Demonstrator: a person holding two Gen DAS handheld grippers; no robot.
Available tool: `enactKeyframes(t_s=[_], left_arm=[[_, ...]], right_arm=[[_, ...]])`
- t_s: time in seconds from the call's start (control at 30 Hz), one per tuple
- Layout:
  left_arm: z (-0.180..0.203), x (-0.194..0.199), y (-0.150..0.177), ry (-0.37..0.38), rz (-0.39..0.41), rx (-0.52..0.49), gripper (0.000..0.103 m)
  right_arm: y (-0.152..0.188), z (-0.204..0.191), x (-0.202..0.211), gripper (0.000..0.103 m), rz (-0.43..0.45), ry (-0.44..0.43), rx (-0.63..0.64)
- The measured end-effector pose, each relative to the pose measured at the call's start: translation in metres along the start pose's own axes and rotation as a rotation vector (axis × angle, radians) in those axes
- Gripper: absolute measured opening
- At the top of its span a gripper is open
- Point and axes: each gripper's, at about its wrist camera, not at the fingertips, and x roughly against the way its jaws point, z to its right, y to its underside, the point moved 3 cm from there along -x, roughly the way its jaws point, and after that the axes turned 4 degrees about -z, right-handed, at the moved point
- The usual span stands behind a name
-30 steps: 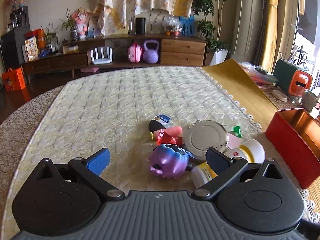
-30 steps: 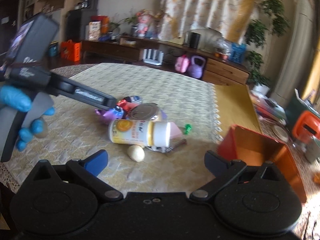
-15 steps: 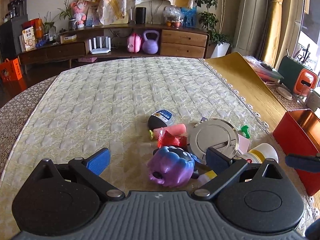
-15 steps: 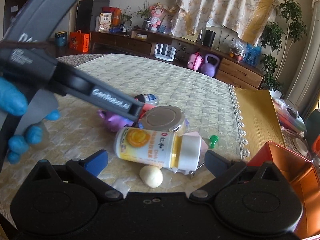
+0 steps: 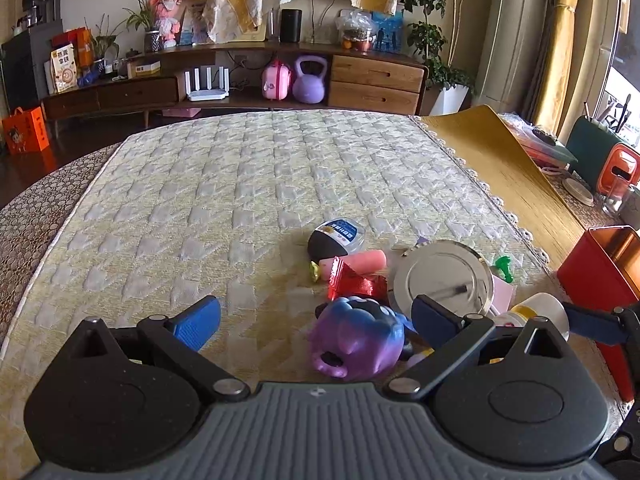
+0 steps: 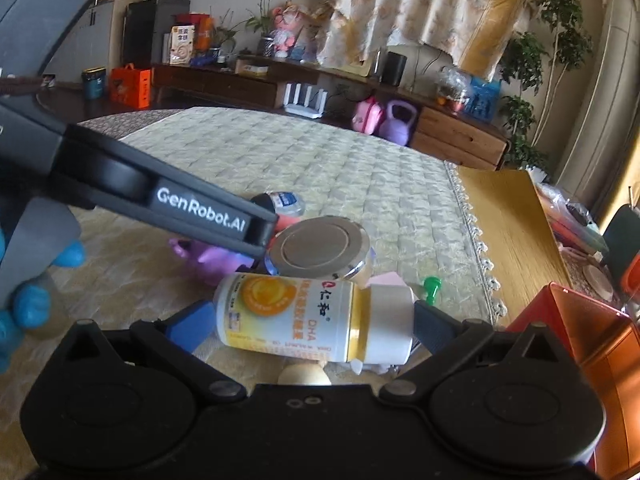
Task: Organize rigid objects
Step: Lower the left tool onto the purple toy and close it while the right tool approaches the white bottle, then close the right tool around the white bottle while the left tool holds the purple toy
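Little of the sorting looked done. The whole pile lay on the quilted cloth of the table (image 5: 248, 184), at lower right of centre in the left wrist view: a purple toy (image 5: 356, 340), a red wrapper (image 5: 352, 280), a pink tube (image 5: 364, 261), a small dark jar with a blue label (image 5: 334, 238), a round metal lid (image 5: 444, 278), a green pin (image 5: 503, 266) and a white bottle with a yellow band (image 6: 312, 322) lying on its side. The red box (image 6: 580, 336), at the right edge of both views, showed only a bare copper-coloured inner wall where its inside could be seen; nothing could be made out in it, though most of its floor was hidden. The left claw (image 5: 316, 316) stood apart and empty, the toy between its blue tips but not clearly touched. The right claw (image 6: 308, 320) was also apart, one tip beside the bottle's base and the other at its white cap; whether the pads touched it could not be told, and it did not look clamped. A pale egg-shaped thing (image 6: 304, 376) lay just below the bottle. By this reading the first pick was only being lined up, and every item in view was yet to go into the box.
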Motion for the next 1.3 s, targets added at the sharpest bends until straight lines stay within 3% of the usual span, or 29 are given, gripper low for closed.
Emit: enactKeyframes(t_s=[0.27, 0.53, 0.87, 1.03, 1.1, 1.3], left_arm=[[0.001, -0.012, 0.002, -0.007, -0.014, -0.011, 0.102], [-0.003, -0.015, 0.001, 0.013, -0.01, 0.008, 0.099], [0.001, -0.014, 0.0, 0.13, -0.023, 0.018, 0.059], [0.004, -0.013, 0.001, 0.124, -0.019, 0.001, 0.058], [0.003, -0.012, 0.001, 0.127, -0.015, 0.004, 0.049], [-0.003, -0.011, -0.001, 0.142, -0.021, 0.005, 0.049]], right_arm=[[0.003, -0.009, -0.01, 0.103, -0.003, 0.045, 0.037], [0.004, -0.01, -0.023, 0.103, -0.034, 0.037, 0.023], [0.009, -0.006, -0.019, 0.103, -0.027, 0.001, 0.036], [0.009, 0.003, -0.01, 0.103, -0.005, -0.023, 0.109], [0.008, 0.006, -0.011, 0.103, -0.005, -0.043, 0.158], [-0.002, 0.012, -0.02, 0.102, -0.044, -0.19, 0.248]])
